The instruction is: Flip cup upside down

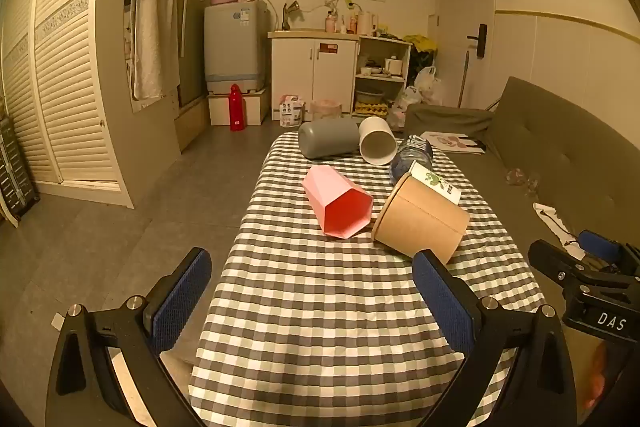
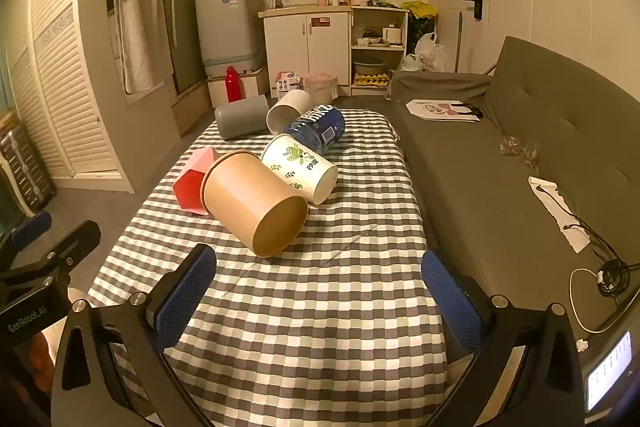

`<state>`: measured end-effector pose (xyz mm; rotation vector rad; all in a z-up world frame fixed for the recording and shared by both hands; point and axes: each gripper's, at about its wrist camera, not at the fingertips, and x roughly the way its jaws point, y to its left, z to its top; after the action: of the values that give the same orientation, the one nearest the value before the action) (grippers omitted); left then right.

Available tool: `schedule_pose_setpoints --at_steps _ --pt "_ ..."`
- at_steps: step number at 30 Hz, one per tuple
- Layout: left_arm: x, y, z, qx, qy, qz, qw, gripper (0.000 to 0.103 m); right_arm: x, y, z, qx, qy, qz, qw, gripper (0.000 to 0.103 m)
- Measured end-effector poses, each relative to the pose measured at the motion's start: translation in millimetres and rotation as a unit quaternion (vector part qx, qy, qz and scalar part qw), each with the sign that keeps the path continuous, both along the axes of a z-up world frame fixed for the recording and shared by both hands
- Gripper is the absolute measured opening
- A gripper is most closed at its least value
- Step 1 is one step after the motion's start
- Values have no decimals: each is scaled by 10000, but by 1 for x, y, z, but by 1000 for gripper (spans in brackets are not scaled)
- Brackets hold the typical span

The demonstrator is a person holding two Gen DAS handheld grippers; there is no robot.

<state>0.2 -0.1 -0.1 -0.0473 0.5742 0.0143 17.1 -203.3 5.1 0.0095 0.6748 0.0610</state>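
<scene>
Several cups lie on their sides on the checked tablecloth [image 1: 320, 307]. A brown paper cup [image 1: 420, 219] [image 2: 256, 201] is nearest, base toward me. A pink faceted cup [image 1: 338, 203] [image 2: 192, 183] lies left of it, mouth toward me. A white cup with a green print [image 2: 300, 167] [image 1: 436, 183], a blue printed cup [image 2: 320, 127], a plain white cup [image 1: 376, 141] [image 2: 288, 109] and a grey cup [image 1: 328, 137] [image 2: 240, 117] lie further back. My left gripper [image 1: 312, 287] and right gripper [image 2: 320, 283] are open and empty, hovering short of the cups.
A grey sofa [image 2: 500, 155] runs along the table's right side with a paper [image 2: 444, 109] and cables [image 2: 608, 275] on it. Bare floor [image 1: 120, 227] lies left of the table. Kitchen cabinets [image 1: 312, 75] and a washing machine [image 1: 234, 47] stand at the far wall.
</scene>
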Motion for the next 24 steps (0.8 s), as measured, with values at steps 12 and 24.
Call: schedule_pose_setpoints --at_steps 12,24 --pt "0 0 0 -3 -15 3 10000 103 0 0 0 -2 -16 3 10000 103" --pt "0 0 0 9 -13 1 10000 103 0 1 -2 -10 -6 15 10000 103"
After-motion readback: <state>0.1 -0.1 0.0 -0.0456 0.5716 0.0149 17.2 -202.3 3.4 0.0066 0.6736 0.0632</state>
